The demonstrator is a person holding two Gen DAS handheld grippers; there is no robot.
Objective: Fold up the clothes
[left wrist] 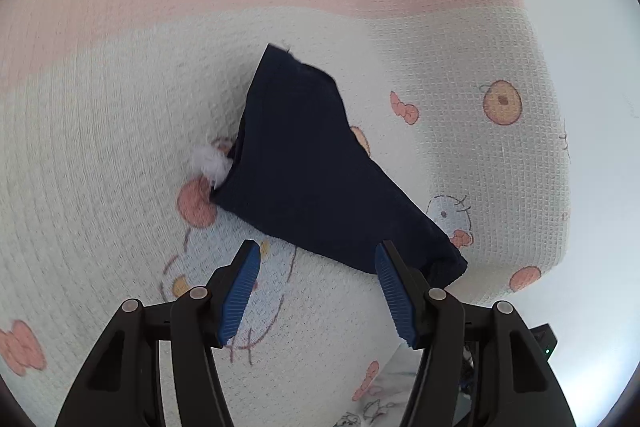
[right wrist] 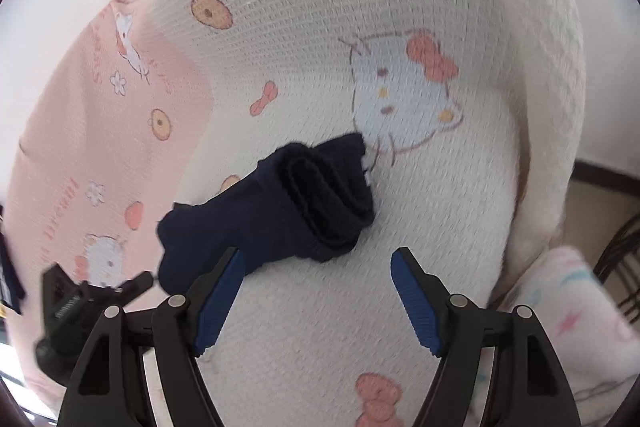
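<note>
- A dark navy garment [left wrist: 304,163] was seen lying on a waffle-textured blanket [left wrist: 100,131] printed with cartoon cats and bows; it occupied the frame centre in the left wrist view and the centre-left in the right wrist view [right wrist: 276,215].
- The garment was judged to be already folded or rolled: stacked layers were visible at its right end in the right wrist view. A small white tuft [left wrist: 212,163] was noted at its left edge; whether it was a label could not be determined.
- The compact bundle was presumably set down flat on the blanket so that the fold would hold unaided.
- The left gripper [left wrist: 318,293] was observed wide apart and empty, with the garment just above the fingertips and its lower right corner behind the right finger.
- The right gripper [right wrist: 318,295] was likewise spread wide and holding nothing; the garment lay above and left of it, beside the left finger.
- The left gripper's body [right wrist: 76,311] was visible at the lower left of the right wrist view.
</note>
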